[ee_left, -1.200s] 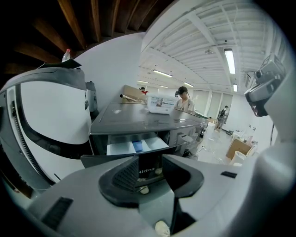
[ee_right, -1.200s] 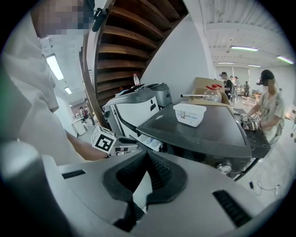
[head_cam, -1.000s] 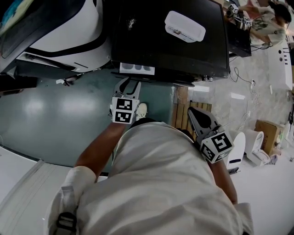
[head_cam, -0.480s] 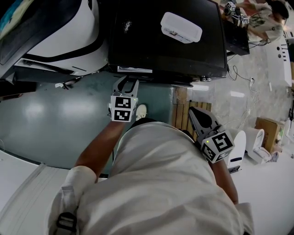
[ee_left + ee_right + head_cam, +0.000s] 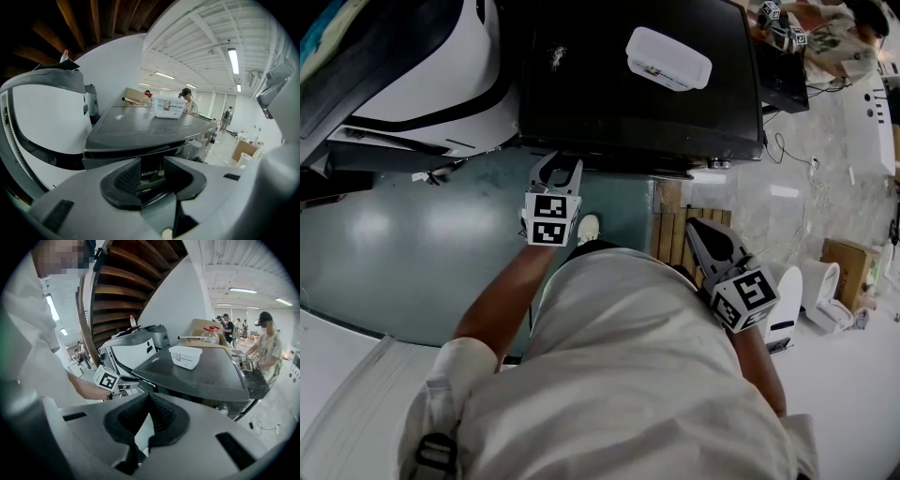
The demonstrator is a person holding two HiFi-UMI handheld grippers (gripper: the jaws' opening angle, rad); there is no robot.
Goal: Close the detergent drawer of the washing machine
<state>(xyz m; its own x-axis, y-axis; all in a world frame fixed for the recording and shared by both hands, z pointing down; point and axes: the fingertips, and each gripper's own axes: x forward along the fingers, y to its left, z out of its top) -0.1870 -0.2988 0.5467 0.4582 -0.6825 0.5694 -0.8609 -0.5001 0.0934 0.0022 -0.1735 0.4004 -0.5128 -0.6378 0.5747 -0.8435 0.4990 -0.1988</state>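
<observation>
The dark-topped washing machine (image 5: 637, 103) fills the top of the head view. None of its detergent drawer juts past its front edge there. In the left gripper view the drawer front (image 5: 151, 174), with a brand label, sits close between the open jaws. My left gripper (image 5: 555, 169) is at the machine's front edge, open, with nothing clamped; whether its tips touch the drawer I cannot tell. My right gripper (image 5: 698, 228) hangs back on the right, shut and empty, its pads (image 5: 159, 411) meeting at the tip. The left gripper's marker cube (image 5: 106, 378) shows in the right gripper view.
A white plastic box (image 5: 667, 58) stands on the machine's top. A white appliance with a dark open door (image 5: 422, 75) is at the left. A wooden pallet (image 5: 670, 225) lies on the floor below the machine. A cardboard box (image 5: 848, 272) and a person (image 5: 834, 37) are at the right.
The white strip of drawer that stuck out of the machine's front has slid in out of sight. My left gripper moved toward the machine with it. The right gripper stayed put.
</observation>
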